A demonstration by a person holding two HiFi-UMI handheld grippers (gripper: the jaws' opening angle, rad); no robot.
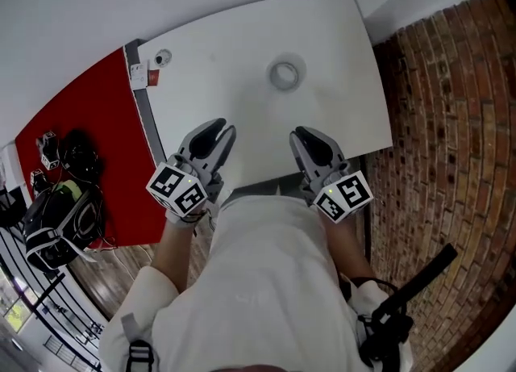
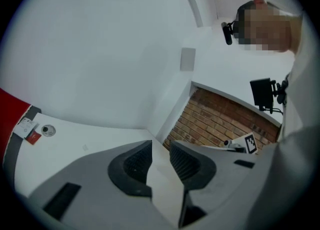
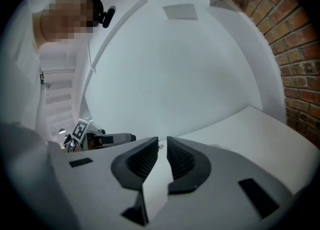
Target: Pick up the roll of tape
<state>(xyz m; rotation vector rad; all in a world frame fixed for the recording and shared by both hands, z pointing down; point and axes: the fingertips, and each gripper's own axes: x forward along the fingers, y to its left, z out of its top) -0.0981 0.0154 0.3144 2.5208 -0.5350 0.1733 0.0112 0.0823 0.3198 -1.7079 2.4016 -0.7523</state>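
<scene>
Left hand-held gripper [image 1: 221, 131] parted, tape roll [image 1: 275, 77] ahead

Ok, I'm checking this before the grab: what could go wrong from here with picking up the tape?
1. The tape is pale on the white table, so its edge is easy to misjudge.
2. The right gripper is shut; reaching like that would likely push the tape, not grasp it.
3. The left gripper is open and empty, but perhaps too narrowly for the tape.
</scene>
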